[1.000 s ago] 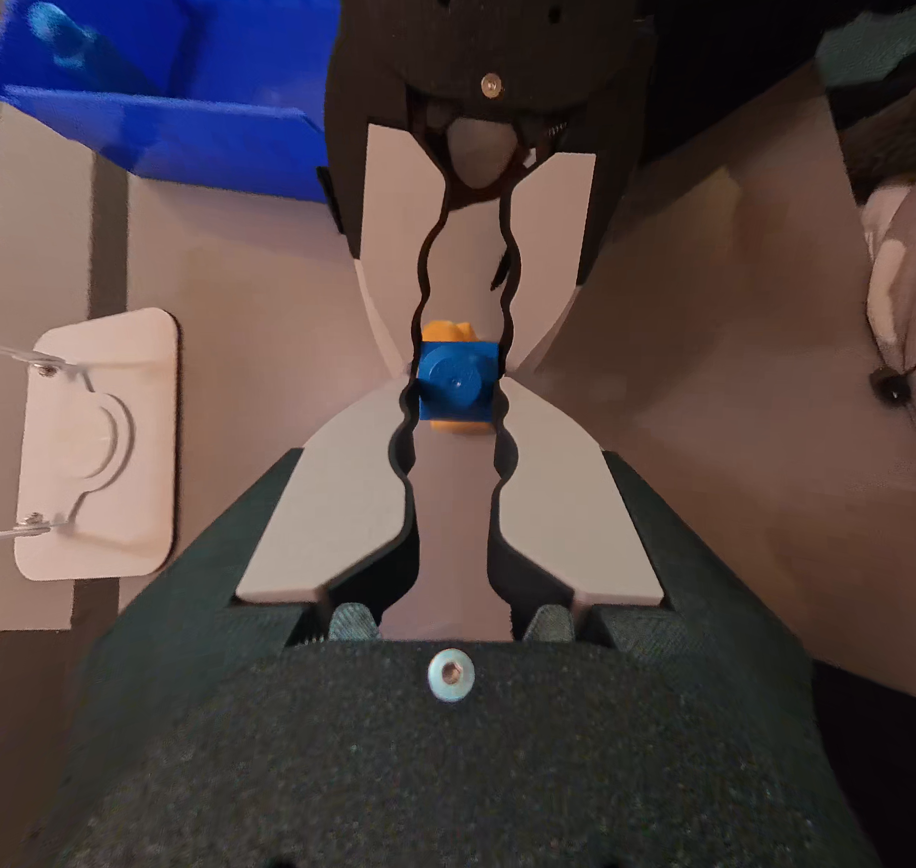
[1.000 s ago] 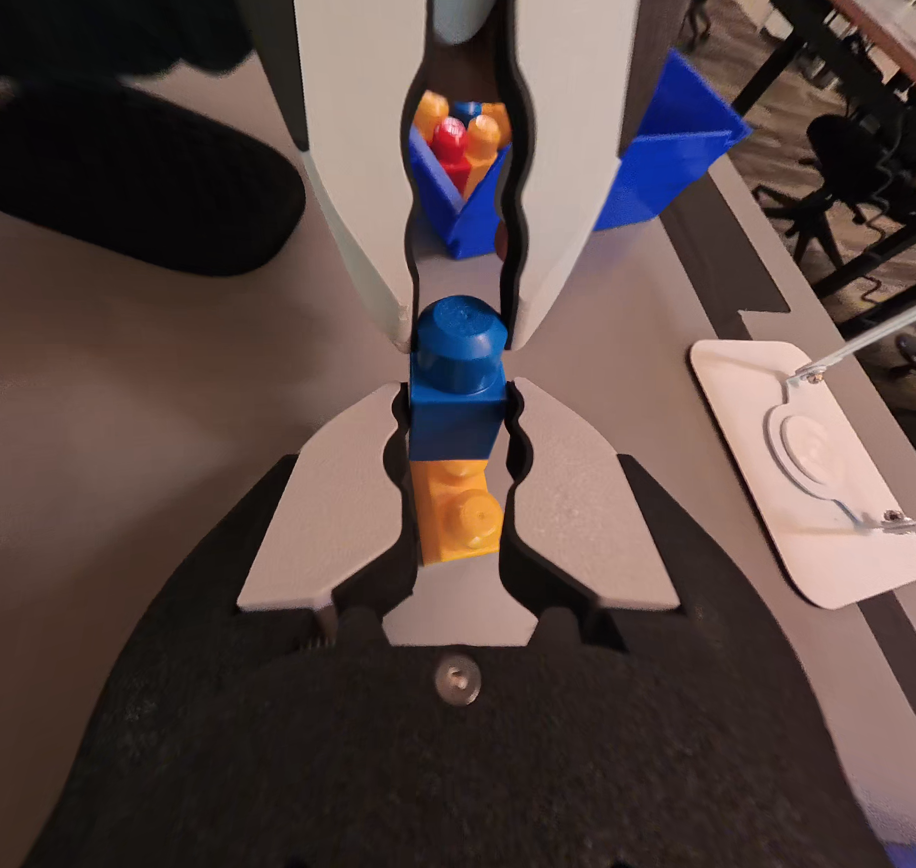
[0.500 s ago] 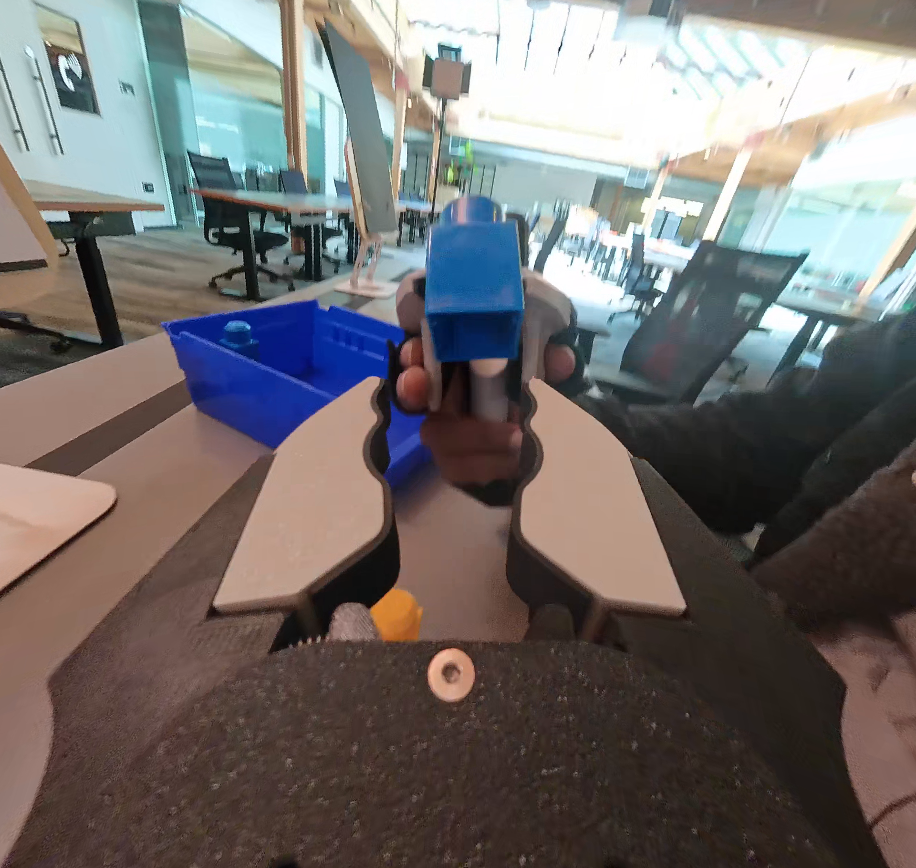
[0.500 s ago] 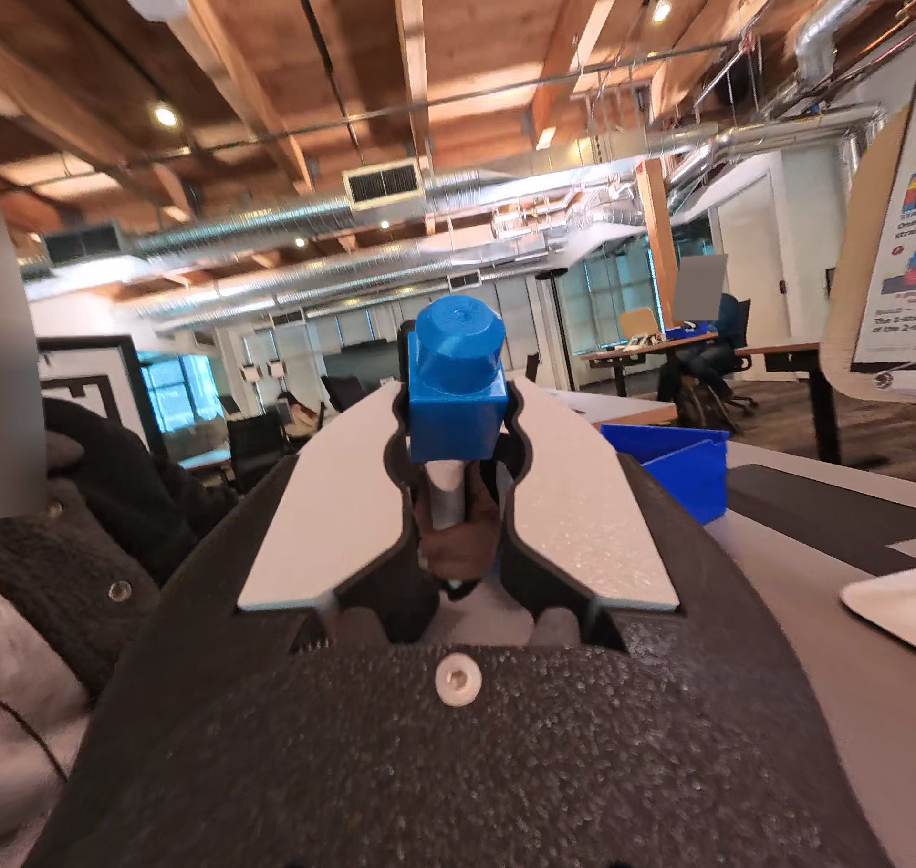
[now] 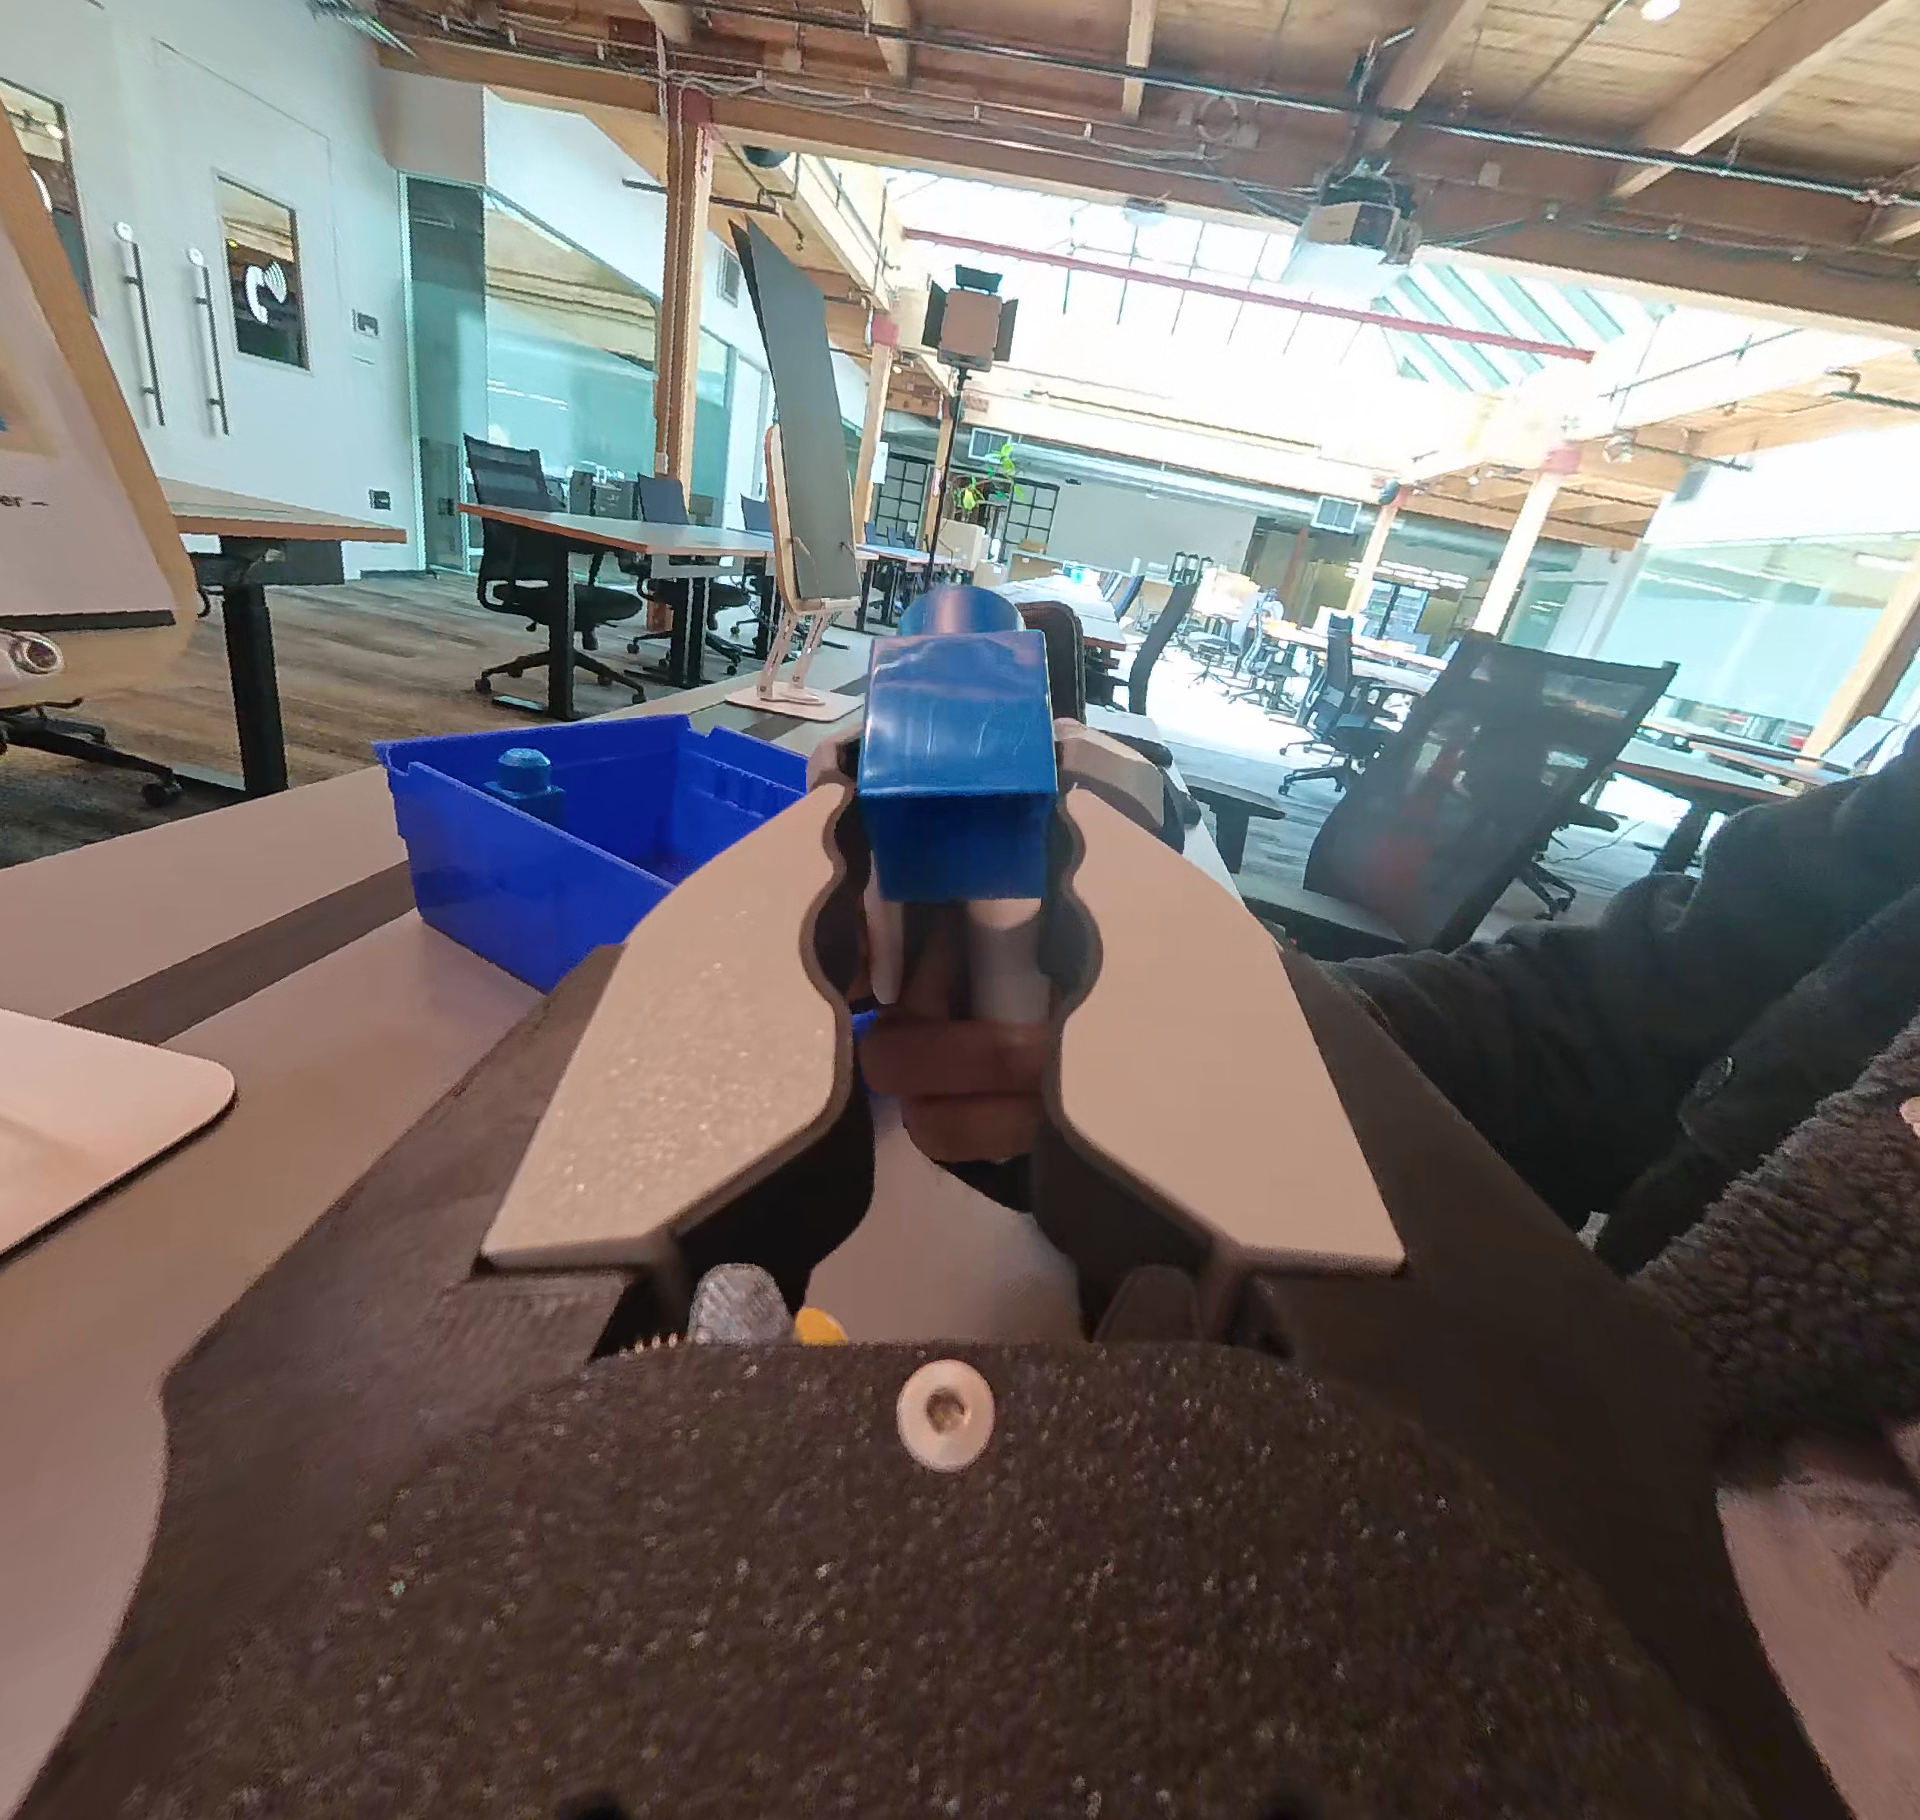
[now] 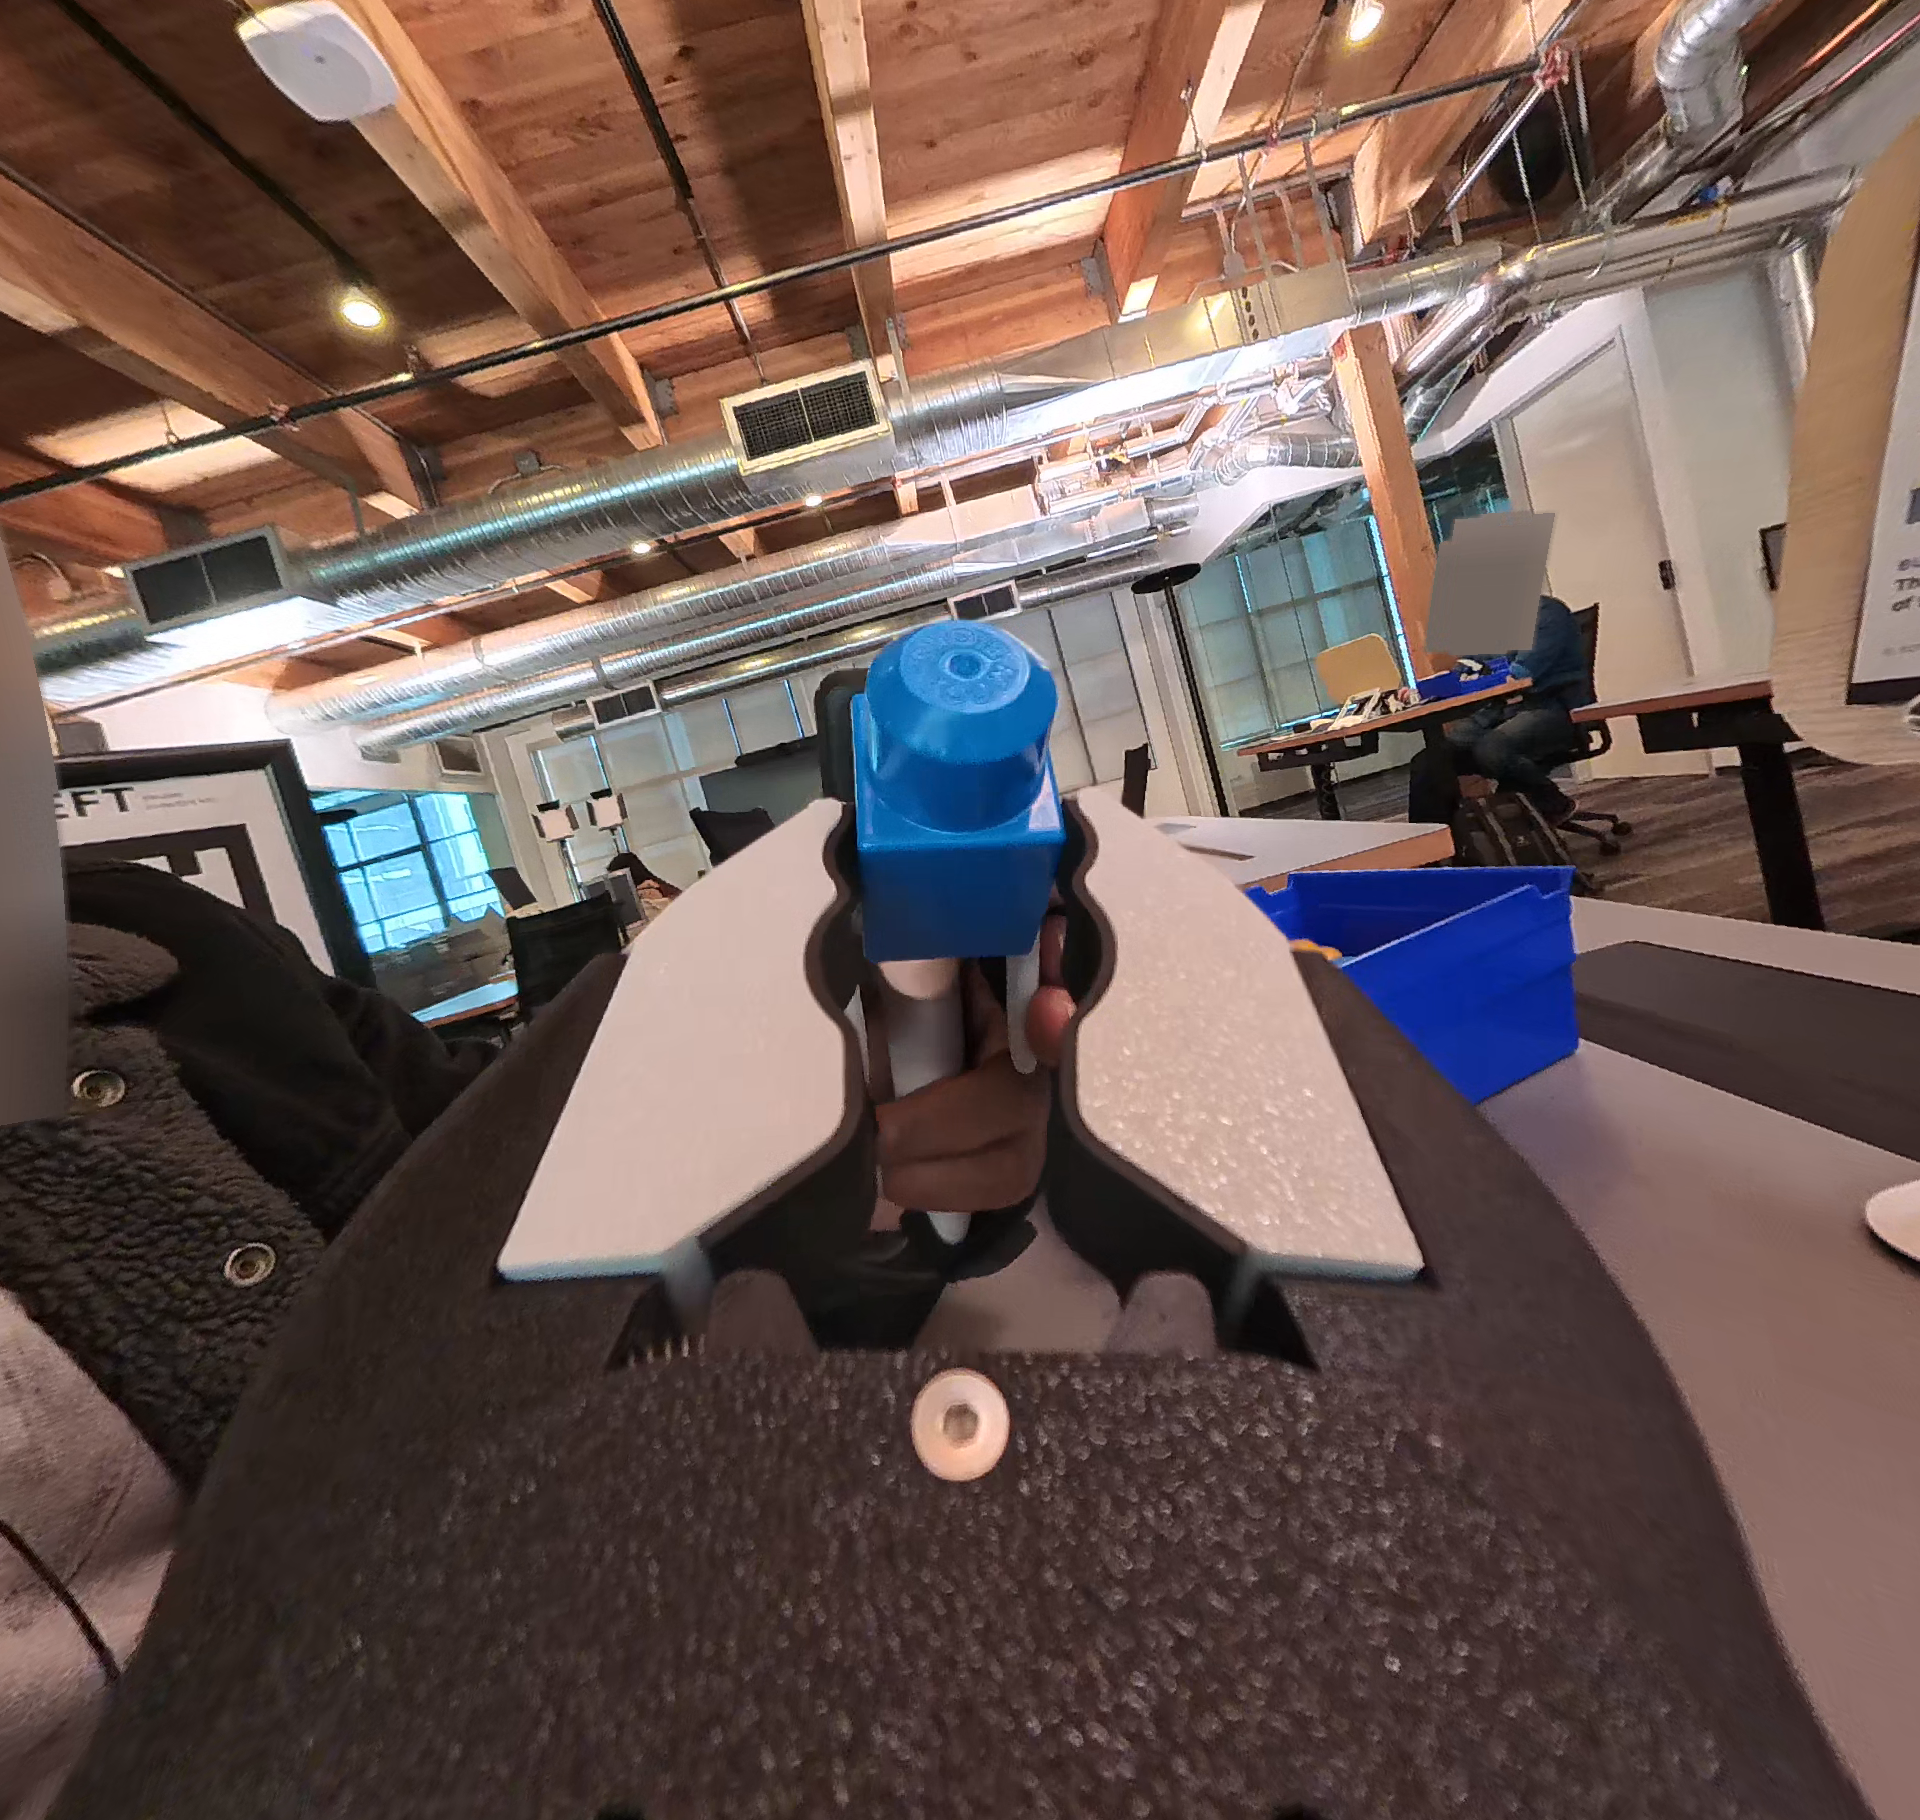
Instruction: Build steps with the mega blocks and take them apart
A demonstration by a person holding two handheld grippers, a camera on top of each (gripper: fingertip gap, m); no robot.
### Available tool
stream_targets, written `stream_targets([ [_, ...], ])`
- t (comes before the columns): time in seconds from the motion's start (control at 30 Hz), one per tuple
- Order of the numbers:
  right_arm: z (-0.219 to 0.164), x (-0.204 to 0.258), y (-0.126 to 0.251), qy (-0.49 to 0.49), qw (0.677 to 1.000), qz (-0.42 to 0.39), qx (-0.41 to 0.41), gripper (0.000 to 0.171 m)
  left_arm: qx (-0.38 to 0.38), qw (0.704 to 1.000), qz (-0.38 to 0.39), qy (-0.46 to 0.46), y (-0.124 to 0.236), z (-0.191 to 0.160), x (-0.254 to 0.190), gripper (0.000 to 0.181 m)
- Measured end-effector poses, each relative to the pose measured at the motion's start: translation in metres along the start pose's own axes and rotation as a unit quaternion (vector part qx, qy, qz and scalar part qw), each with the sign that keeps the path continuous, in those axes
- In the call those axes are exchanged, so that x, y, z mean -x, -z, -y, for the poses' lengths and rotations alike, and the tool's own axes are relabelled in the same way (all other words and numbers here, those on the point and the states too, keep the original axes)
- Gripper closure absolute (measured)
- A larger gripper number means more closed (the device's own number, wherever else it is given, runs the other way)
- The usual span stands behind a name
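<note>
A blue mega block point(image 6: 956, 877) with one round stud is clamped between the fingertips of my right gripper point(image 6: 956, 856), lifted off the table. My left gripper point(image 5: 951, 814) faces it from the other side. Its jaws stand slightly wider than the blue block point(image 5: 956, 804), which sits between or just past its tips. The right gripper's fingers point(image 5: 1013, 949) and a hand point(image 5: 966, 1084) show behind the block. The left gripper's fingers point(image 6: 920, 1032) show below the block in the right wrist view. A bit of an orange block point(image 5: 816, 1325) shows low in the left gripper's gap.
A blue bin point(image 5: 499, 866) on the grey table point(image 5: 208, 897) holds a blue block point(image 5: 525, 773). The right wrist view shows a blue bin point(image 6: 1455, 981). A white pad point(image 5: 83, 1116) lies at the left. A person's dark sleeve point(image 5: 1558, 991) fills the right side. Office desks and chairs stand behind. The grippers are tip to tip, or close to it.
Both grippers have tilted up from the table. The blue block has come off the orange block and risen in my right gripper. My left jaws have widened, and the block is now nearer them.
</note>
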State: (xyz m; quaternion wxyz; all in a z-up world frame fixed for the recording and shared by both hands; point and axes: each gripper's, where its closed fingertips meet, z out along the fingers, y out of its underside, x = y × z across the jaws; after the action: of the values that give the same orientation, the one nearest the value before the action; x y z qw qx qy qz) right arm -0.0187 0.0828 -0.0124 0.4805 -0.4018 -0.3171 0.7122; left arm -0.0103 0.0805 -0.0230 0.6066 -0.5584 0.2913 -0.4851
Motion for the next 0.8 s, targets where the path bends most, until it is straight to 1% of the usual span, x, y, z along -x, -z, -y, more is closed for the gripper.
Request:
stream_targets([
  [0.07,-0.004,-0.001,0.000,-0.010,1.000,0.002,0.025,0.135,0.013,1.000,-0.009,0.005,0.003,-0.002,0.002,0.148],
  [0.13,-0.009,-0.001,0.001,-0.011,0.998,0.005,0.069,0.133,0.022,1.000,-0.018,0.005,0.006,-0.003,0.004,0.148],
  [0.27,-0.016,-0.004,0.010,0.063,0.984,-0.013,0.169,0.119,0.082,0.996,-0.037,-0.026,0.018,-0.014,0.007,0.148],
  [0.33,-0.020,-0.006,0.017,0.103,0.969,-0.023,0.224,0.118,0.124,0.990,-0.032,-0.063,0.024,-0.025,0.012,0.148],
  [0.4,-0.032,-0.009,0.027,0.137,0.949,-0.031,0.283,0.115,0.148,0.986,-0.048,-0.067,0.028,-0.033,0.010,0.148],
  [0.47,-0.044,-0.013,0.035,0.151,0.931,-0.037,0.330,0.112,0.171,0.981,-0.052,-0.080,0.031,-0.041,0.011,0.148],
  [0.53,-0.052,-0.018,0.039,0.161,0.921,-0.044,0.353,0.111,0.187,0.977,-0.063,-0.081,0.031,-0.049,0.008,0.148],
  [0.73,-0.068,-0.015,0.038,0.157,0.914,-0.027,0.373,0.112,0.213,0.970,-0.069,-0.092,0.030,-0.062,0.006,0.148],
  [0.8,-0.069,-0.014,0.037,0.155,0.916,-0.023,0.370,0.115,0.213,0.970,-0.070,-0.091,0.030,-0.063,0.005,0.148],
])
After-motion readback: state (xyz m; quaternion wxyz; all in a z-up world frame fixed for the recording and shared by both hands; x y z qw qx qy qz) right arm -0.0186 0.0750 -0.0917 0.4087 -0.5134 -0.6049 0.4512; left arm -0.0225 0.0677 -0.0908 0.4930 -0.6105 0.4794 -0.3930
